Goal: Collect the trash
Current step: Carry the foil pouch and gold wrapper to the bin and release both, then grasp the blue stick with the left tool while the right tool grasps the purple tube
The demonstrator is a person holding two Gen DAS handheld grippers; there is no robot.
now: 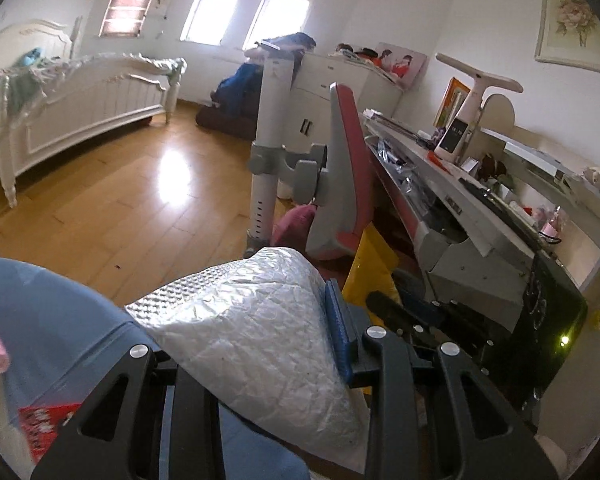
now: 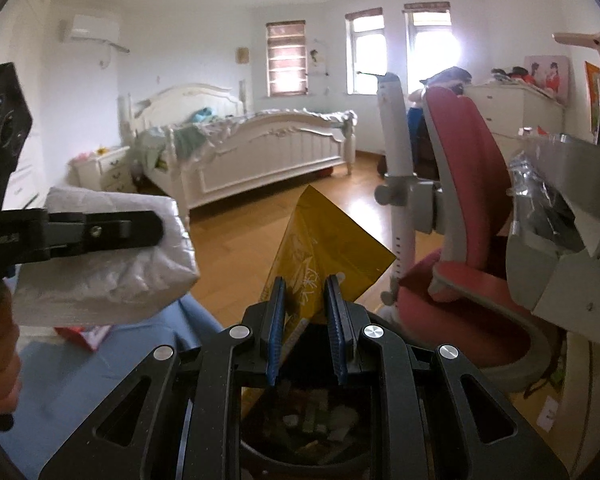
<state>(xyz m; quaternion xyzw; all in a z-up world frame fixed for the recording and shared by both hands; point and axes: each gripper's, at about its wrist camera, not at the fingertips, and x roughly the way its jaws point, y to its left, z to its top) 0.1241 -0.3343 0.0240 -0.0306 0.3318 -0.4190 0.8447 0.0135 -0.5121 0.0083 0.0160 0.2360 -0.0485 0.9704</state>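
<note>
1. Both hands are loaded, so this looks like the carry-to-the-bin part of collecting trash, not the picking part.
2. The left gripper (image 2: 156, 232) has its jaws pinching a crinkly silver bubble-wrap mailer (image 1: 256, 320). It's held up in the air above the wooden floor (image 1: 120, 200), over something blue I can't identify.
3. The right gripper (image 2: 306, 320) has its jaws clamped on a flat yellow foil packet (image 2: 320, 248) that sticks up between the blue pads.
4. Just under the right gripper there's a dark round bin (image 2: 300, 432) with scraps already in it, I think. The packet is basically above it.
5. Next move, my guess: line each piece up over the bin's mouth, then spread the jaws and let it drop. The mailer is well off to the side, so the left hand needs to swing over first.
6. The pink desk chair (image 2: 472, 208) sits close by on the right, so watch the swing.
</note>
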